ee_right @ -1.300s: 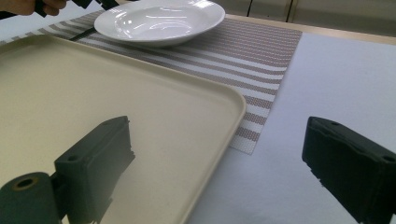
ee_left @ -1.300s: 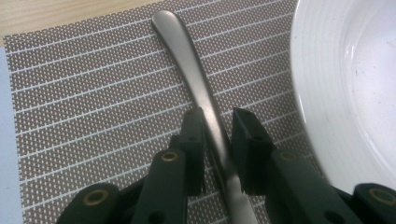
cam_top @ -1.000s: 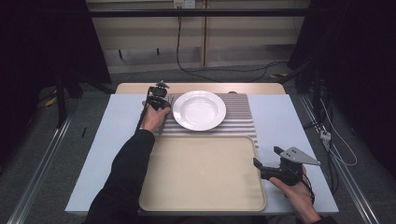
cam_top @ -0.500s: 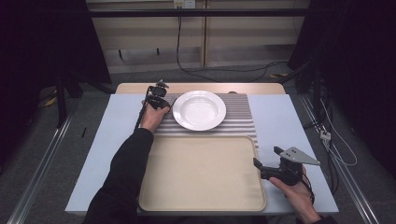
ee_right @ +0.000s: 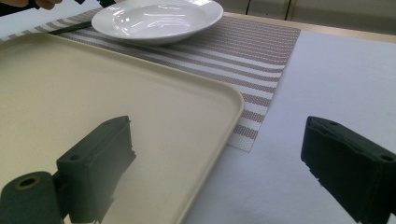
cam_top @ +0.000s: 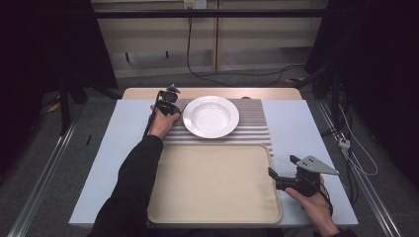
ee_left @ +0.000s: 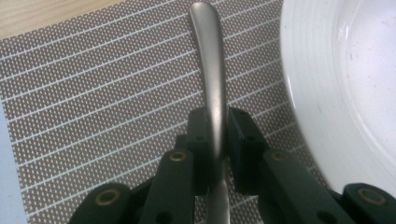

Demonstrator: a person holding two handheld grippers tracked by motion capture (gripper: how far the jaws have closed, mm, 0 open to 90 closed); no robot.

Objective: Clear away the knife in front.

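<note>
A metal handle [ee_left: 212,70] is pinched between the jaws of the left gripper [ee_left: 215,140], over a striped mat [ee_left: 93,93]. Just beside these jaws a white plate [ee_left: 345,79] is seen. The right gripper [ee_right: 217,163] is held with jaws wide apart, over the edge of a tan tray [ee_right: 93,93].

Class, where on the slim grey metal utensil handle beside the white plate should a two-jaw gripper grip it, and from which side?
Grip the slim grey metal utensil handle across its narrow mid-shaft, from above on the side away from the white plate: it lies flat on the striped mat, its thin sides exposed.
</note>
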